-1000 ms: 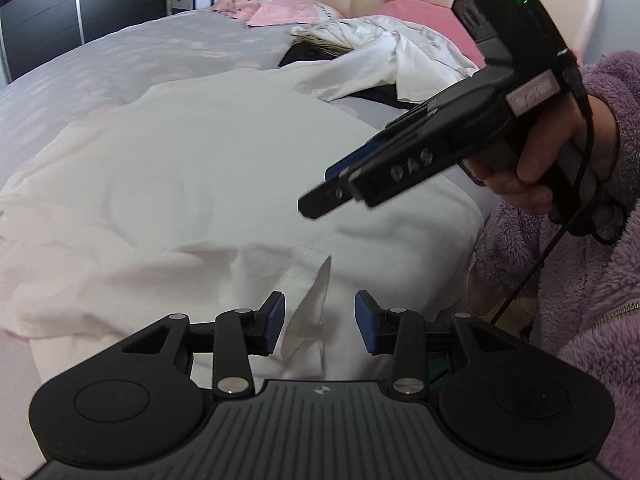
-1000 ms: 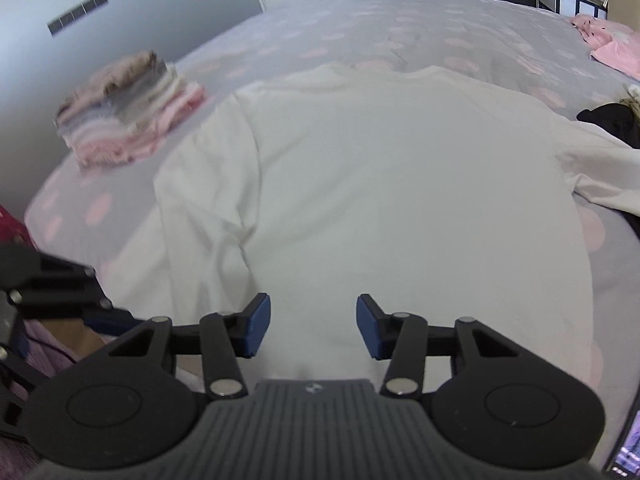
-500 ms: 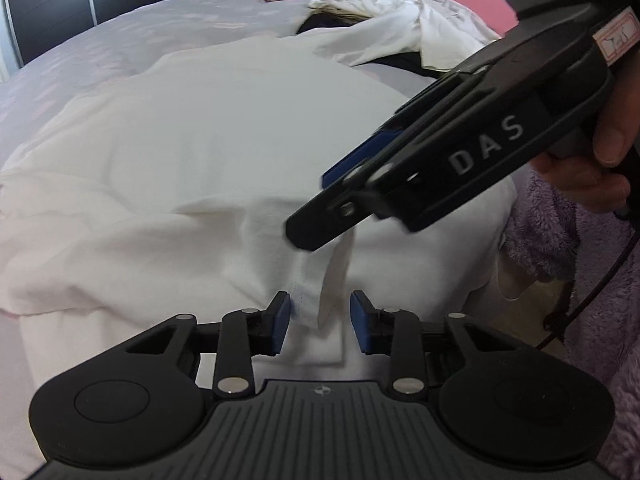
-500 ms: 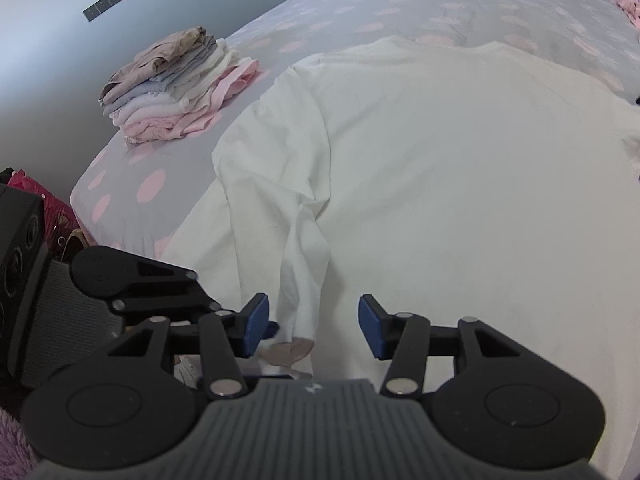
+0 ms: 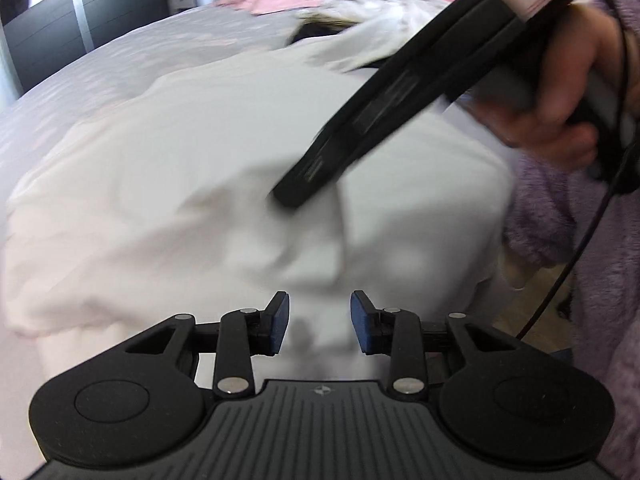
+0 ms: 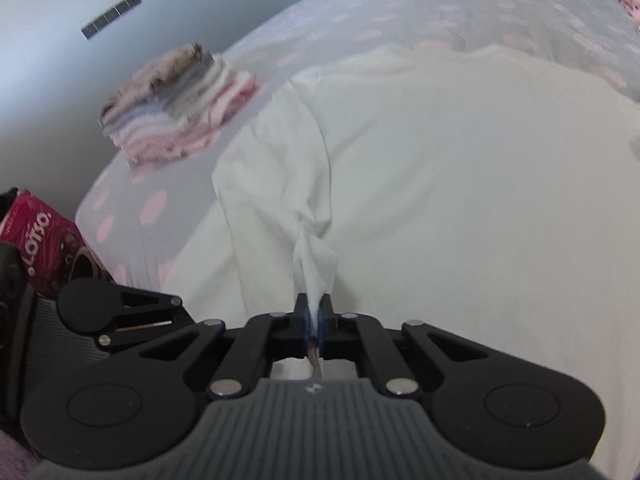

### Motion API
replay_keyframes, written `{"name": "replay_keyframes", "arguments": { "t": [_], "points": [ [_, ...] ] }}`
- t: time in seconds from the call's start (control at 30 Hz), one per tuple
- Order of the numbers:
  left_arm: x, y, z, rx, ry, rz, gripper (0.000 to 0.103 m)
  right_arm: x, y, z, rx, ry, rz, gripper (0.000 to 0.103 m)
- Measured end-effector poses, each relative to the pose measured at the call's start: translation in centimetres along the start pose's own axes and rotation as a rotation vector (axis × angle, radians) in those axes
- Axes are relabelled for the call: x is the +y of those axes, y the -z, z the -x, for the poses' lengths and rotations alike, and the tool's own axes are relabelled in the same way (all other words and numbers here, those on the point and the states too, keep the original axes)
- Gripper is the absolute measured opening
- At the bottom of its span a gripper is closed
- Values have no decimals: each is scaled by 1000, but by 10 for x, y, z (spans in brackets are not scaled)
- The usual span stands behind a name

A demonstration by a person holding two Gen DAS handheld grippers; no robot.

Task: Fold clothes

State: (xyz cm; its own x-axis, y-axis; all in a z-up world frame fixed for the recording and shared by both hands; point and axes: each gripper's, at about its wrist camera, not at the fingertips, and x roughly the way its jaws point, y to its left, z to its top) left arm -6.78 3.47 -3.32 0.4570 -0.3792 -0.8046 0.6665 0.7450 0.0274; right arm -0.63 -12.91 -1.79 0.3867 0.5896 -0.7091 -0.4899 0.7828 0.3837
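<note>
Sleeve-folding is the step in hand: the right gripper [image 6: 314, 322] has just clamped its jaws on the white shirt's [image 6: 460, 184] sleeve on the bed [image 6: 400, 12], the left gripper [image 5: 319, 322] gapes empty, and next comes drawing it inward.

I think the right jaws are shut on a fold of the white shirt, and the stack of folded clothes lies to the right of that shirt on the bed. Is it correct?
Not fully. The right gripper is indeed shut on a fold of the white shirt, its jaws having just closed. But the stack of folded clothes lies to the left of the shirt, as the right wrist view shows.
</note>
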Motion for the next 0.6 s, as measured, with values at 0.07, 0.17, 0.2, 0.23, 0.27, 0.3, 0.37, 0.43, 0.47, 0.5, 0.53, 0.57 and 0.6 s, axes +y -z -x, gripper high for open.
{"name": "replay_keyframes", "arguments": {
  "t": [0.07,0.17,0.2,0.23,0.27,0.3,0.37,0.43,0.47,0.5,0.53,0.57,0.6],
  "points": [
    [13,5,6,5,-43,54,32,-7,-10,14,-57,15,-24,4],
    [30,10,8,38,-123,118,32,-29,-21,34,-130,68,-104,4],
    [37,10,7,55,-145,137,32,-38,-23,41,-151,87,-141,4],
    [42,10,6,68,-159,149,32,-49,-24,48,-171,106,-185,4],
    [47,9,6,72,-169,157,32,-59,-24,54,-186,128,-232,4],
    [52,9,7,75,-179,166,32,-69,-24,60,-193,148,-275,4],
    [63,6,7,81,-200,181,32,-88,-21,67,-194,195,-349,4],
    [72,3,8,87,-226,188,32,-102,-18,68,-180,250,-391,4],
    [78,0,8,87,-237,191,32,-108,-16,66,-172,279,-401,4],
    [85,-2,8,82,-249,198,32,-113,-14,65,-164,308,-410,6],
    [92,-5,8,78,-260,206,33,-118,-12,64,-155,336,-419,7],
    [100,-7,8,73,-272,214,35,-122,-10,62,-148,361,-421,8],
    [108,-10,7,69,-284,226,37,-123,-8,62,-145,389,-414,7]
  ]
}}
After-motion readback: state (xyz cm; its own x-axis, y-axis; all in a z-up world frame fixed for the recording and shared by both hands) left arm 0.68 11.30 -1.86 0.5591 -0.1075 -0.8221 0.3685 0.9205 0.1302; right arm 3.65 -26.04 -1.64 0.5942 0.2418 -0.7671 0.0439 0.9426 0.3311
